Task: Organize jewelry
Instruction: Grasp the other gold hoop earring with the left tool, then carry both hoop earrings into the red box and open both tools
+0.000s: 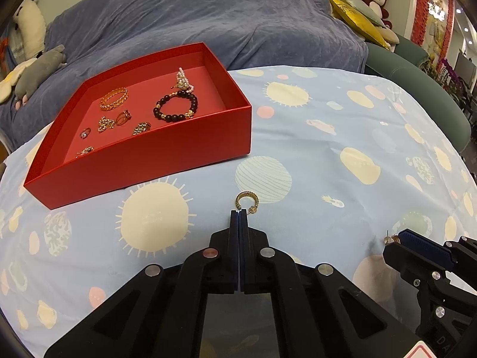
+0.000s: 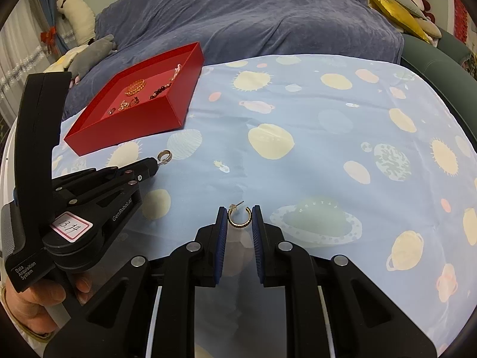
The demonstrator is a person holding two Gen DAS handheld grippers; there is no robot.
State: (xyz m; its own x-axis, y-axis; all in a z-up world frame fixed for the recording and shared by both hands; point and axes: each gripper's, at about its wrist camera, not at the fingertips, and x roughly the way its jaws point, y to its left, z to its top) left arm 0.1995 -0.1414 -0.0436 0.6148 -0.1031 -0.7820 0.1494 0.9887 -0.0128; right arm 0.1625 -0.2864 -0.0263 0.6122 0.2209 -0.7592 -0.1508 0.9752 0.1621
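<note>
Jewelry, two gold hoop earrings outstanding. Left gripper point(image 1: 239, 213) clenched on the post of one hoop earring point(image 1: 246, 201), held just above the planet-print cloth point(image 1: 342, 125). Thin post, tiny purchase: could twist or drop on the way to the red box point(image 1: 155, 155), well off to the left. Second hoop earring point(image 2: 239, 218) lies on the cloth between the right gripper's point(image 2: 238, 219) parted fingers, seemingly untouched. Closing may skid it.

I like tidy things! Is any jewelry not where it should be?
Yes. Two gold hoop earrings are outside the red box. One is pinched by its post in the left gripper. The other lies on the tablecloth between the right gripper's open fingers.
</note>
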